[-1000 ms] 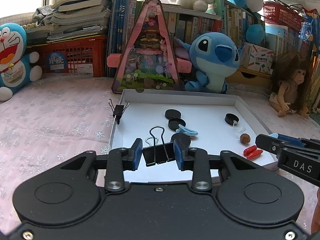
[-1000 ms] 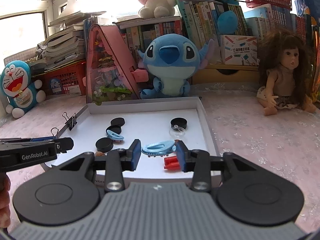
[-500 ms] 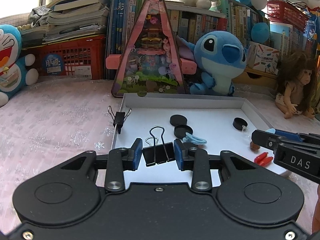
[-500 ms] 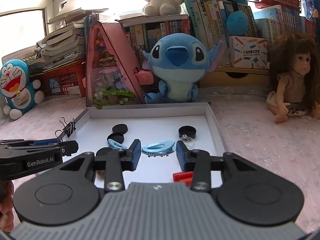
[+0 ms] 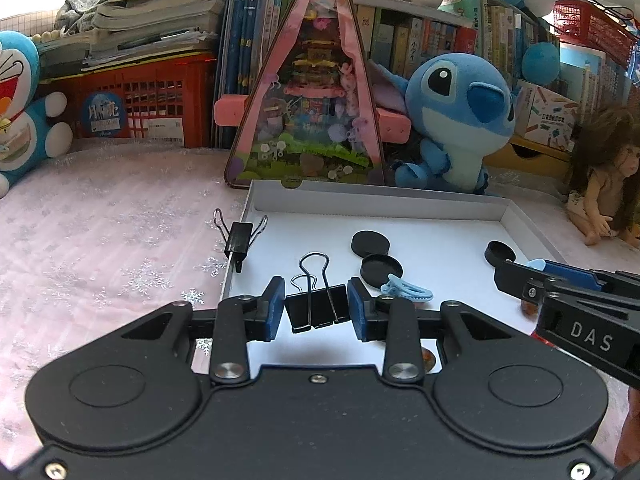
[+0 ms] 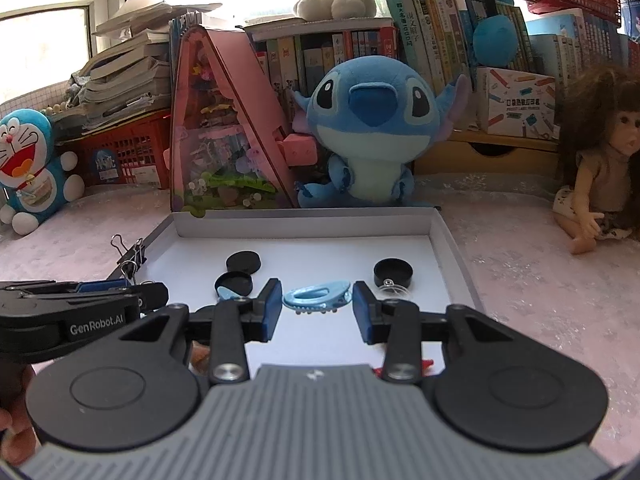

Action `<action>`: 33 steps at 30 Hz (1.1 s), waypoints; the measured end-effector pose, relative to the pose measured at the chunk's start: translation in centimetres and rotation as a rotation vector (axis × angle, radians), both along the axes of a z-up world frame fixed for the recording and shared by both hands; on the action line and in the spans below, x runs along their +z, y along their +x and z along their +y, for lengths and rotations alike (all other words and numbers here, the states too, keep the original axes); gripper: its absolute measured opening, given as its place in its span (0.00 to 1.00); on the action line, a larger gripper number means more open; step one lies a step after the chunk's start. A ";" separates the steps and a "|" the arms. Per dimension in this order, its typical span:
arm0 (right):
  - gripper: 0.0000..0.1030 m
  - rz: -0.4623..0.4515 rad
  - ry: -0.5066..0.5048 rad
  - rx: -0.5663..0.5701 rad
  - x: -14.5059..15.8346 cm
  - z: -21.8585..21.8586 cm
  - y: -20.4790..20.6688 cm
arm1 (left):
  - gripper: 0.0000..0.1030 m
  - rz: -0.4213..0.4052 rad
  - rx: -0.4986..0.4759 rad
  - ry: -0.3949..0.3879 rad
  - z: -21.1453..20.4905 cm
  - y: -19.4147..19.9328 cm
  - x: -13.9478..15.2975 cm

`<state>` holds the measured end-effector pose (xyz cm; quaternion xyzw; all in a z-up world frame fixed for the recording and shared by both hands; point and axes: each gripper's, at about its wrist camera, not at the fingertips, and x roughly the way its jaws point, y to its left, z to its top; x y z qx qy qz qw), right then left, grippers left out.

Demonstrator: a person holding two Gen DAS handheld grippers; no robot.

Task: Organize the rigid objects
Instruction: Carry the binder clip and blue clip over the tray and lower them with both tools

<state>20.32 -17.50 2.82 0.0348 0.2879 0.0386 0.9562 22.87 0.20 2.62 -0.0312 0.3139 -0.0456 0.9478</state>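
Note:
My left gripper (image 5: 316, 307) is shut on a black binder clip (image 5: 316, 308), wire handles up, held over the near left part of the white shallow box (image 5: 376, 202). My right gripper (image 6: 317, 307) is shut on a light blue hair clip (image 6: 316, 300), held over the box's near middle. Inside the box lie two black round lids (image 5: 371, 243), another blue hair clip (image 5: 406, 289), a black cap (image 6: 393, 273) with a small clear cap (image 6: 391, 286) beside it. A second black binder clip (image 5: 239, 237) is clamped on the box's left wall. The right gripper's fingers (image 5: 560, 280) show at the right of the left wrist view.
Behind the box stand a pink triangular toy house (image 5: 310, 96) and a blue plush (image 6: 372, 128). A doll (image 6: 600, 168) sits at the right, a blue-and-white plush (image 6: 28, 160) and a red crate (image 5: 136, 104) at the left. Red pieces (image 6: 380, 368) and a brown nut (image 5: 426, 358) lie at the box's near edge.
Both grippers have moved forward over the box, so the box and the toys behind it look closer. Each grip is unchanged.

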 end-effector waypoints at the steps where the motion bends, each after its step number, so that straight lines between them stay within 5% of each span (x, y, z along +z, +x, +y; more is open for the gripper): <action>1: 0.42 0.000 0.000 -0.002 -0.1 0.0 0.2 | 0.31 -0.001 0.001 -0.003 0.0 0.2 -0.1; 33: 0.42 0.100 -0.029 -0.015 -1.8 1.2 7.9 | 0.31 0.091 0.027 0.044 -0.4 7.1 -1.6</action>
